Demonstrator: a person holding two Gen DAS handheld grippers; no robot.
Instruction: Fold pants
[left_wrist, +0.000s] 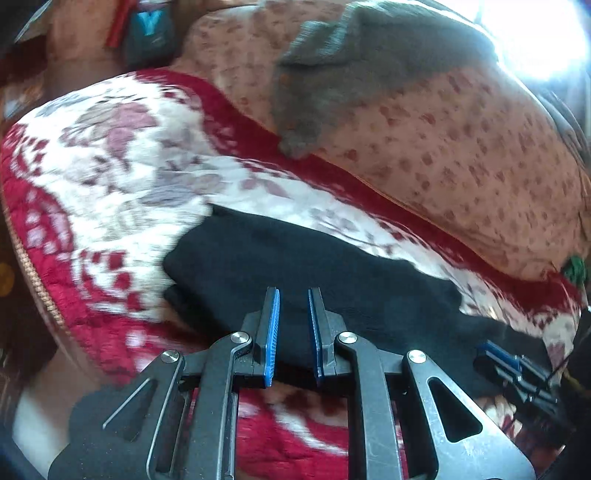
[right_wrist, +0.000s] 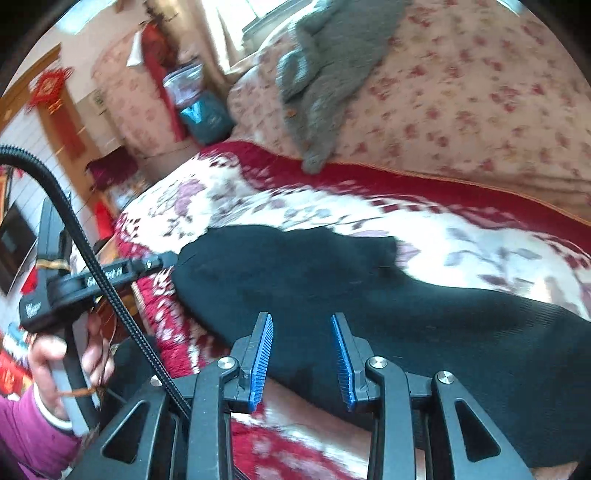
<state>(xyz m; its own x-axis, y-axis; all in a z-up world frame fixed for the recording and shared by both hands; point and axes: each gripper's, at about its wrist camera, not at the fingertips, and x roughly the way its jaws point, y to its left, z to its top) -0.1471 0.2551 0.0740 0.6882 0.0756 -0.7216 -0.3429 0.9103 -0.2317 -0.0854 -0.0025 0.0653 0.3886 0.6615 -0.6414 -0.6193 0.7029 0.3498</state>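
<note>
The black pants (left_wrist: 295, 280) lie in a long strip across the red and white floral bedspread (left_wrist: 110, 177); they also show in the right wrist view (right_wrist: 332, 288). My left gripper (left_wrist: 293, 295) is open, its blue pads just above the near edge of the pants, holding nothing. My right gripper (right_wrist: 301, 321) is open and empty over the pants, and it shows at the right edge of the left wrist view (left_wrist: 495, 354). The left gripper also shows in the right wrist view (right_wrist: 162, 260), at the left end of the pants, held by a hand in a pink sleeve.
A grey garment (left_wrist: 332, 81) lies on the pink flowered quilt (left_wrist: 461, 147) behind the bedspread. The bed's edge (left_wrist: 33, 280) drops off at the left. A teal bag (right_wrist: 205, 114) stands beyond the bed, and a black cable (right_wrist: 92, 258) crosses the right wrist view.
</note>
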